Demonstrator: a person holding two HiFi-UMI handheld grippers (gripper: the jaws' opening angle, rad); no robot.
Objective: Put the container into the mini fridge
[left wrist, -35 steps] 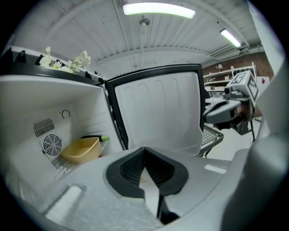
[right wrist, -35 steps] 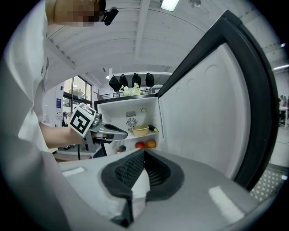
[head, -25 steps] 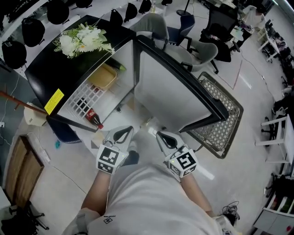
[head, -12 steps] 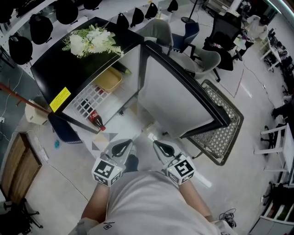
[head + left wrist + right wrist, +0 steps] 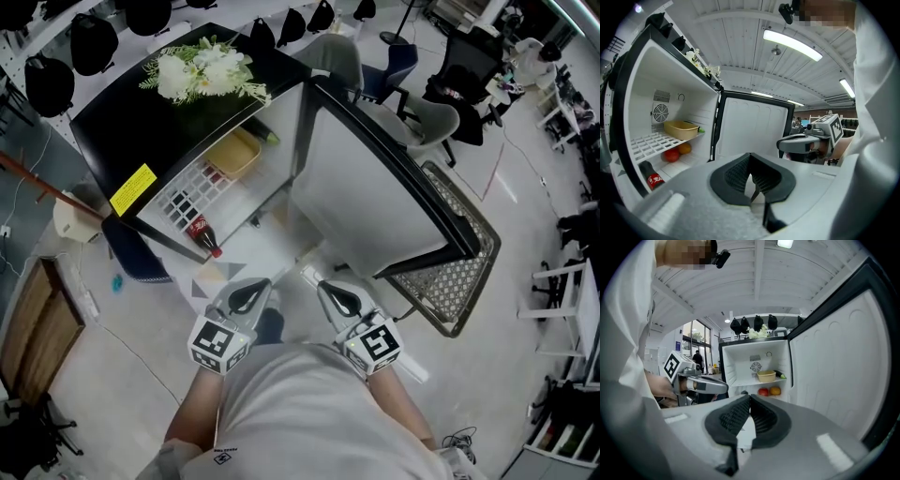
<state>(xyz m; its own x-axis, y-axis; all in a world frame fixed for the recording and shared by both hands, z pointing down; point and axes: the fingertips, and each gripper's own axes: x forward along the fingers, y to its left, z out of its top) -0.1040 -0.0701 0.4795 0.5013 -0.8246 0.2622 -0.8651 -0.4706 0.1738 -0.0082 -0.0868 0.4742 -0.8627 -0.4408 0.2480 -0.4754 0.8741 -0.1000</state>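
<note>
The black mini fridge (image 5: 159, 112) stands open, its white-lined door (image 5: 375, 187) swung to the right. A yellow container (image 5: 234, 153) rests on the white wire shelf inside, also visible as the container (image 5: 683, 129) and container (image 5: 766, 376), with a green item beside it. My left gripper (image 5: 251, 292) and right gripper (image 5: 336, 295) hover side by side in front of the fridge, close to the person's body. Both point at the opening, shut with nothing between the pads. The left gripper (image 5: 751, 176) and right gripper (image 5: 749, 416) show pads meeting.
A cola bottle (image 5: 206, 237) lies at the fridge's lower front. A red fruit (image 5: 671, 155) and an orange one (image 5: 685, 148) sit under the shelf. White flowers (image 5: 206, 70) top the fridge. A wire mesh frame (image 5: 450, 272) stands behind the door, office chairs (image 5: 422, 108) beyond.
The head view has shifted, so the fridge sits a little higher and further right. The left gripper has drifted slightly sideways. Both grippers stay shut and empty.
</note>
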